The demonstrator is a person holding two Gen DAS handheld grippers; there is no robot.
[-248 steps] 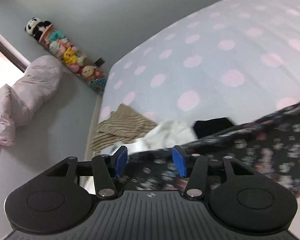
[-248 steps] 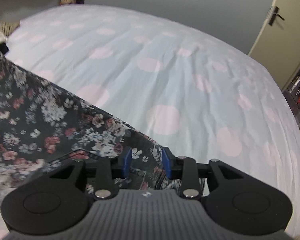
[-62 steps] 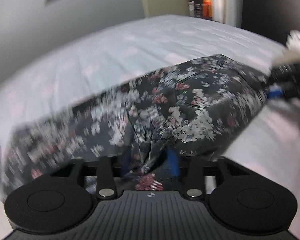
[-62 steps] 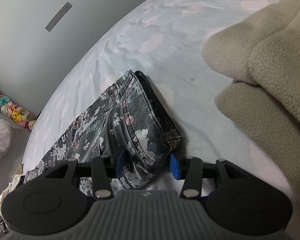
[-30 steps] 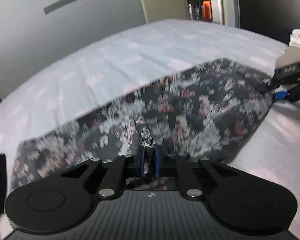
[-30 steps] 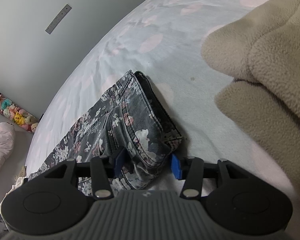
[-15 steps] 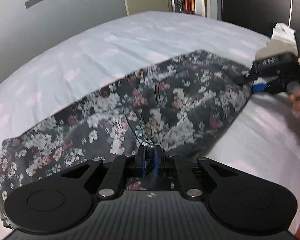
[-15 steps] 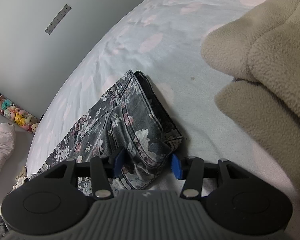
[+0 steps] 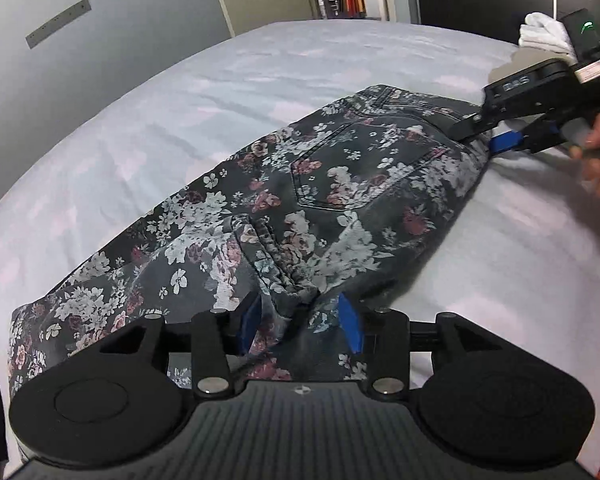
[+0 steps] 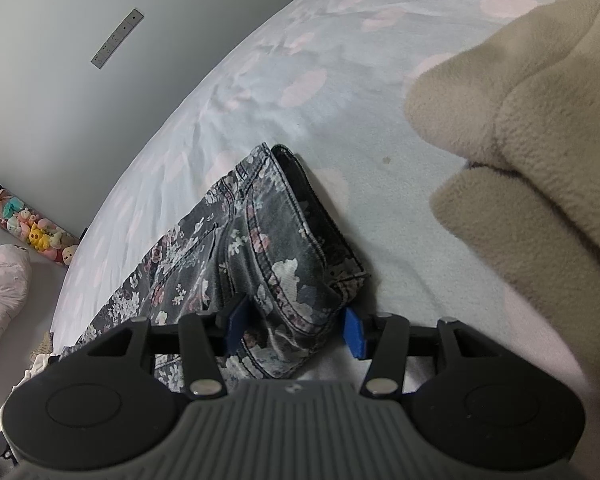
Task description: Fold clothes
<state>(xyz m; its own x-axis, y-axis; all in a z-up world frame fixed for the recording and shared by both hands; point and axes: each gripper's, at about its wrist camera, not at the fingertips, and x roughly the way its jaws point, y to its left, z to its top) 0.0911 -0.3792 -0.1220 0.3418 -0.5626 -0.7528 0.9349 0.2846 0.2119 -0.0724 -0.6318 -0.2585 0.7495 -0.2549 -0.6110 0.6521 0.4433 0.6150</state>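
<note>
Two hand-held grippers frame one pair of dark floral-print denim jeans (image 9: pixel 332 184) lying flat on a pale blue bedspread with pink dots (image 9: pixel 172 120). Left gripper (image 9: pixel 300 322): blue pads spread, crotch-seam fabric lying loose between them. Right gripper (image 10: pixel 294 326): pads likewise spread around the waistband corner, at the jeans' far right end. Folded beige fleece (image 10: pixel 540 128) lies near, right.

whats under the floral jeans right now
The floral jeans lie flat on the pink-dotted bedsheet, which shows all around them. They're folded double, so the lower layer and anything beneath it is covered and can't be seen.
</note>
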